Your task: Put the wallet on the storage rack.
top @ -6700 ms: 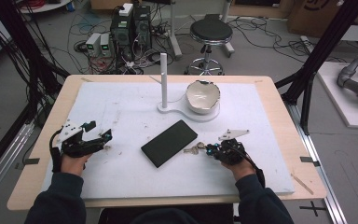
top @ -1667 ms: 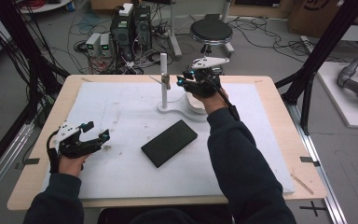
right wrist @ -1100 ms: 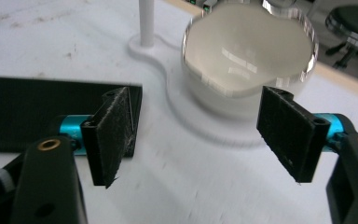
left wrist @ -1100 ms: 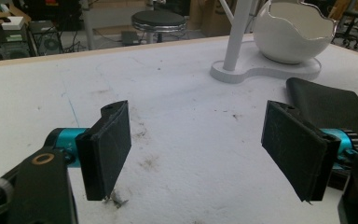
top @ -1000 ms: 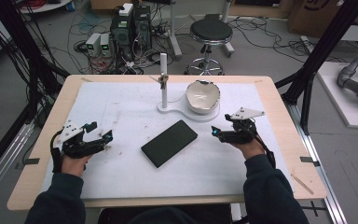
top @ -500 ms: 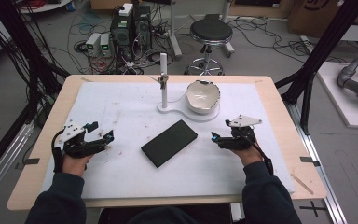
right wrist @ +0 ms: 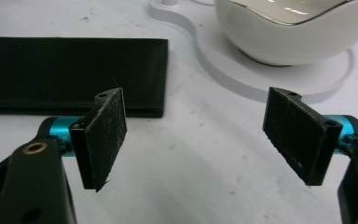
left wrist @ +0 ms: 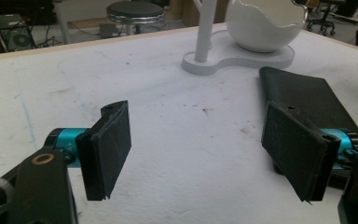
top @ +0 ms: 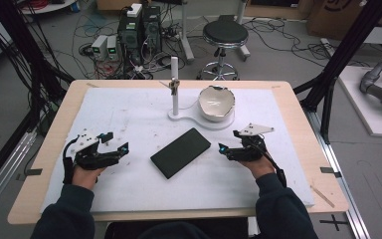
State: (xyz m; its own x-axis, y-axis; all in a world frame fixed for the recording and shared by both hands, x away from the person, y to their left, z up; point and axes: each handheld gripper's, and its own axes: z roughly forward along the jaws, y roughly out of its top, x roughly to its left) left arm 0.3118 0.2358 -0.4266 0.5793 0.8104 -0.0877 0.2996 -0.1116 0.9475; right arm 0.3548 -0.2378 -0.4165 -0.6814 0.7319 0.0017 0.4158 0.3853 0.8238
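Black slab flat on white mat, between left gripper and right gripper, touching neither. Both sets of jaws wide apart, holding nothing.

No text, label, brand, number or sign is readable anywhere; the print on the brown cardboard box behind the bench is too blurred.

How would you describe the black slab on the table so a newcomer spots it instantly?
Start at the white mat that covers the wooden table, then find the white stand with its upright post and the bowl at the far middle. Just in front of that stand, between the two grippers, lies the black slab, flat and angled: the one dark, thin rectangle on the mat.
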